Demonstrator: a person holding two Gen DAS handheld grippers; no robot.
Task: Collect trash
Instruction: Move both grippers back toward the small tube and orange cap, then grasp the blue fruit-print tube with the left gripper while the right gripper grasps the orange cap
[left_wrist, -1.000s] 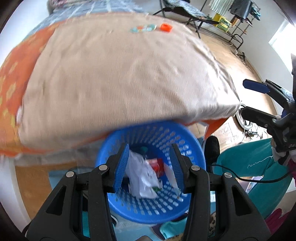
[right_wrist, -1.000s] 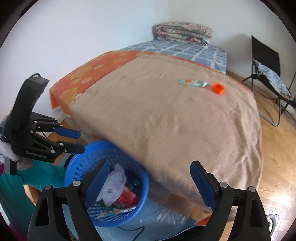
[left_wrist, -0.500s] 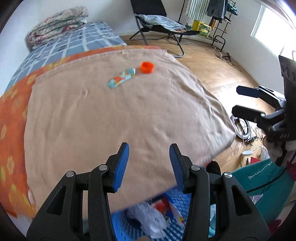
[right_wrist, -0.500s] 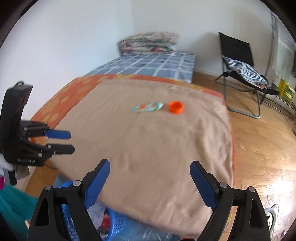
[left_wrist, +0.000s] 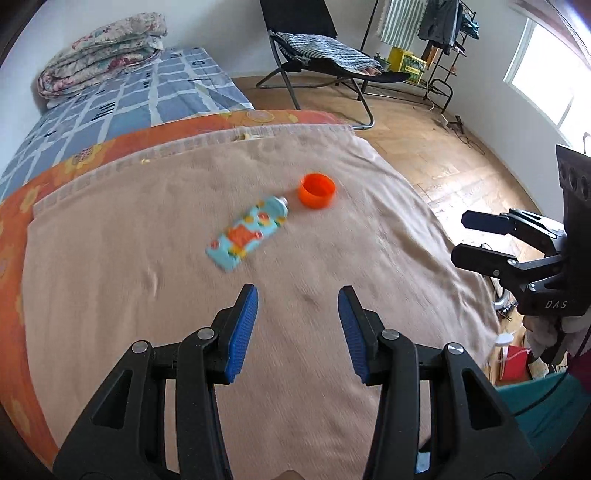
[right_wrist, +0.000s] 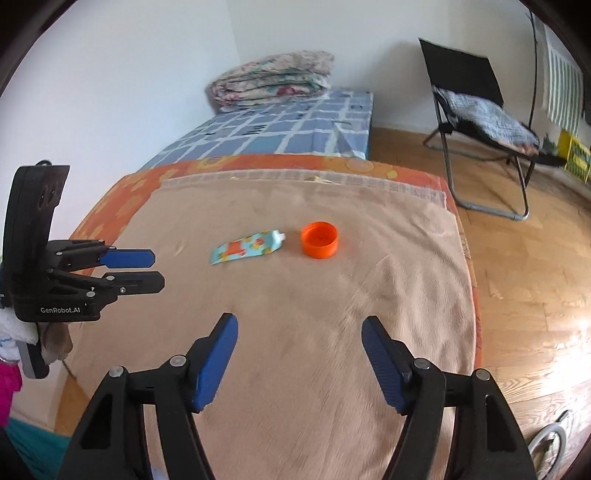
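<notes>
A squeezed teal tube (left_wrist: 248, 233) (right_wrist: 246, 248) with orange print lies flat on the beige blanket (left_wrist: 147, 258) (right_wrist: 314, 295), mid-bed. An orange cap (left_wrist: 317, 190) (right_wrist: 319, 239) sits open side up just beside the tube's nozzle. My left gripper (left_wrist: 297, 291) hovers over the blanket short of the tube, open and empty. My right gripper (right_wrist: 300, 323) hangs above the blanket nearer than the cap; its jaws are closing with nothing between them. Each gripper shows in the other's view, the right gripper (left_wrist: 476, 238) at the right edge, the left gripper (right_wrist: 142, 269) at the left edge.
A folded floral quilt (left_wrist: 99, 79) (right_wrist: 273, 79) lies on the blue checked sheet at the far end of the bed. A black folding chair (left_wrist: 325, 55) (right_wrist: 480, 118) stands on the wooden floor beyond. A clothes rack (left_wrist: 436, 33) stands by the window.
Both grippers swung up from the blue basket beside the bed to over the blanket; the basket has left view. The tube and cap are now much closer. The right jaws have narrowed.
</notes>
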